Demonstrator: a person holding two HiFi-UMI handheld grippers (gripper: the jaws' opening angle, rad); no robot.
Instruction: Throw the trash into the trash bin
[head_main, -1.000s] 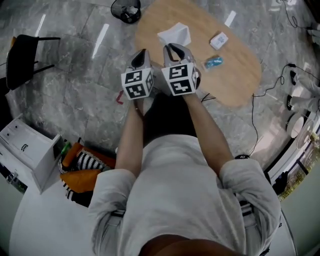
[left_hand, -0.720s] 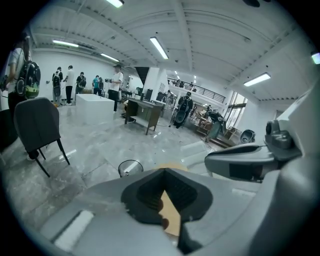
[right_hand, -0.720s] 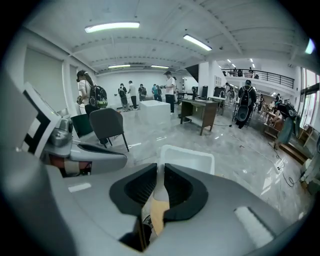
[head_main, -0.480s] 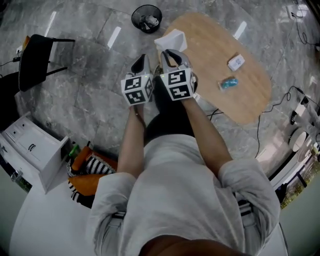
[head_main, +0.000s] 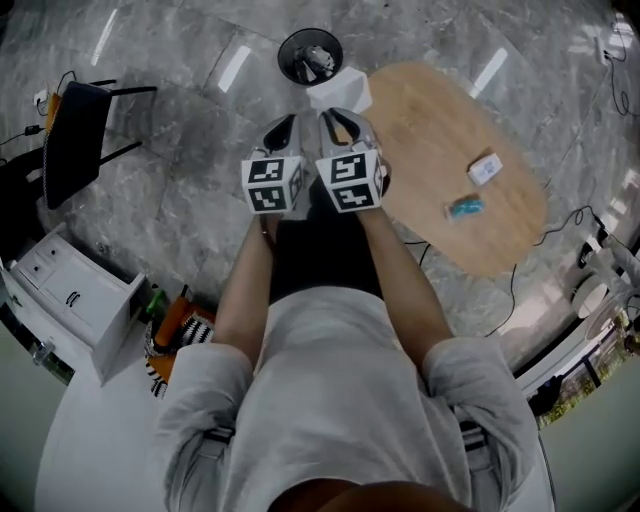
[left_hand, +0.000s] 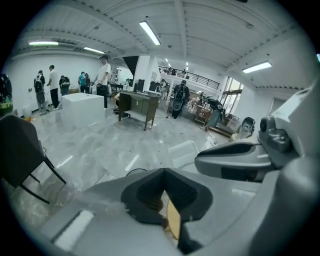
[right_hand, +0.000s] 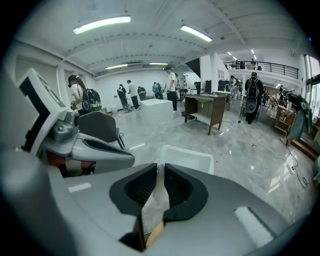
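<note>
As right fingers (right_hand: 184, 192) pinch a box (right_hand: 186, 156), left fingers (left_hand: 145, 194) press together; bin (head_main: 285, 54) holds scraps (head_main: 318, 60).

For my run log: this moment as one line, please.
left gripper: shut, empty | right gripper: shut on white box | trash bin: ahead, box not in

The bin (head_main: 310, 57) is round, black and open-topped, upright on the grey floor (head_main: 190, 170), with pale scraps inside. The white box (head_main: 340, 88), open and thin-walled, hangs just beside the bin, one wall pinched in the right claw (head_main: 341, 116). A small white pack (head_main: 485, 168) and a blue scrap (head_main: 465, 207) lie on the tabletop (head_main: 440, 120), well apart from the bin.
</note>
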